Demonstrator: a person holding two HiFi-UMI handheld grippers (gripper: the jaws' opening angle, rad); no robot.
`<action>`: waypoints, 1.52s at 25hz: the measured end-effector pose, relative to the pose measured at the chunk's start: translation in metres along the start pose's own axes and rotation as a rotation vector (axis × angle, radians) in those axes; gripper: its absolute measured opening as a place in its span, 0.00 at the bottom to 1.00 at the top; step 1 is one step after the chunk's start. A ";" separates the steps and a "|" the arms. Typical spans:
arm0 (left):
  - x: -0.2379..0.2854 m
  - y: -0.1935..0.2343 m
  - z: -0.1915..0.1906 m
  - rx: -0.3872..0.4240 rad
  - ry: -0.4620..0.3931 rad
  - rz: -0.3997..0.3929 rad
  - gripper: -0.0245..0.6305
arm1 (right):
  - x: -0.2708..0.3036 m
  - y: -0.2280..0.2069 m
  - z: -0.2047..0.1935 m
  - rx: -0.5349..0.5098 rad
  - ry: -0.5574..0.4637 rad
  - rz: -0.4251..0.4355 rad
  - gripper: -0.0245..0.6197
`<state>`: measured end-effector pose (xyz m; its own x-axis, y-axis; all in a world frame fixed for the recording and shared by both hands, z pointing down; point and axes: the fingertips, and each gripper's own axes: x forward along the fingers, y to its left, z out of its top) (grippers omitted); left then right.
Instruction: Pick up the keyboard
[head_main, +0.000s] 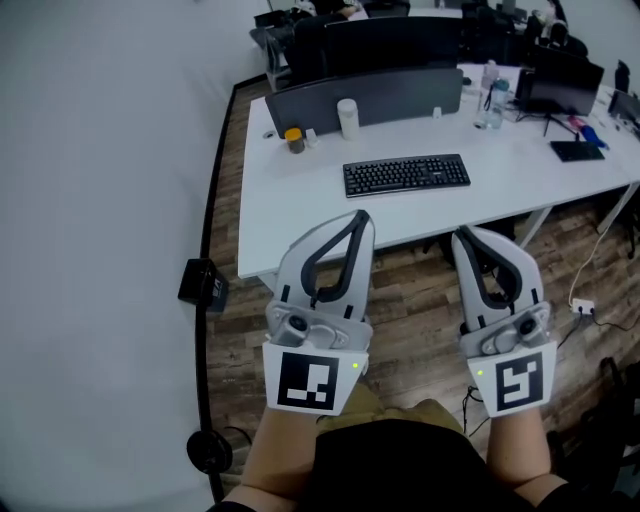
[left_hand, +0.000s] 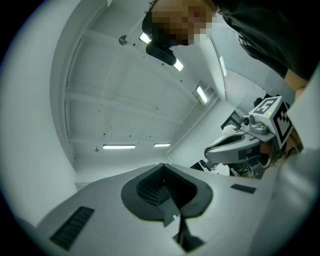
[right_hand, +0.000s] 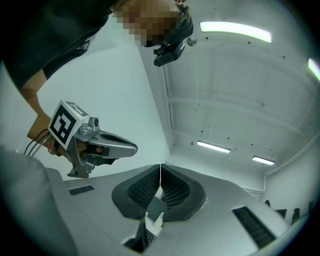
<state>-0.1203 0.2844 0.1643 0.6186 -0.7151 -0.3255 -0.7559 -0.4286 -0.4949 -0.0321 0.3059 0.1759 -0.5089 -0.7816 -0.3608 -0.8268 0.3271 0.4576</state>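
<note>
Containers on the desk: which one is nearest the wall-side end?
The small jar with the orange lid. The taller white cylinder stands just beside it, further from the wall, and the clear bottles stand well toward the opposite end.

Head view looks steeply down past the left gripper (head_main: 360, 216) and right gripper (head_main: 461, 235), tabletop (head_main: 300, 205) ahead. Both gripper views tilt up toward the ceiling (left_hand: 130, 95), each catching the other gripper.

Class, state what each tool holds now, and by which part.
Nothing. The left tool and right tool are shut and empty; the keyboard lies on the desk.
</note>
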 end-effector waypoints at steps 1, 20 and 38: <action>0.004 0.002 -0.003 -0.003 -0.004 -0.003 0.05 | 0.003 -0.001 -0.003 -0.002 0.003 -0.004 0.09; 0.083 0.047 -0.066 -0.051 -0.017 -0.047 0.05 | 0.080 -0.037 -0.065 0.019 0.068 -0.047 0.09; 0.162 0.108 -0.122 -0.069 -0.047 -0.076 0.05 | 0.186 -0.062 -0.116 -0.008 0.105 -0.058 0.09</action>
<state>-0.1280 0.0550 0.1561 0.6828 -0.6533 -0.3271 -0.7184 -0.5188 -0.4633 -0.0475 0.0791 0.1747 -0.4323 -0.8505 -0.2996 -0.8517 0.2761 0.4453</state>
